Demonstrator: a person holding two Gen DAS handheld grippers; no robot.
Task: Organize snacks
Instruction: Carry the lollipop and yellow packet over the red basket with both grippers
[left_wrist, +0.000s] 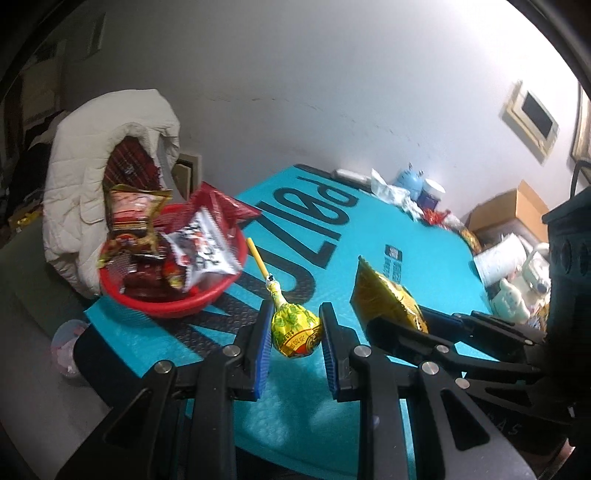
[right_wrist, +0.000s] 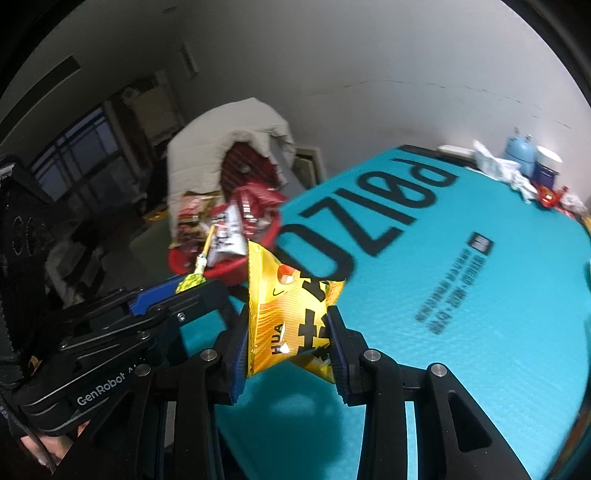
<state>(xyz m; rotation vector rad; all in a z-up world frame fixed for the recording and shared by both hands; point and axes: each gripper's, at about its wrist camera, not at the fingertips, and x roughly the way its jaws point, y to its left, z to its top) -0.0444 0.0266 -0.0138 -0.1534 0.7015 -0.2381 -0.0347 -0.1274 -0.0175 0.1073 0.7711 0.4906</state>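
Left gripper (left_wrist: 295, 332) clamped on yellow-wrapped lollipop (left_wrist: 295, 328); right gripper (right_wrist: 288, 332) pinching yellow snack packet (right_wrist: 291, 317). Both held above teal mat (left_wrist: 424, 236), near its front edge. Red bowl (left_wrist: 173, 302) at left corner heaped: likely spillage on adding more.

Left tool (left_wrist: 295, 332): black linkage arms, round silver pivot screws, 2 blue ribbed pads (left_wrist: 260, 354). Right tool (right_wrist: 288, 332): same black build, blue pads (right_wrist: 238, 365). White "GenRobot" lettering on the left tool's body at 8 o'clock of right wrist view; black cable, bare fingertips below.
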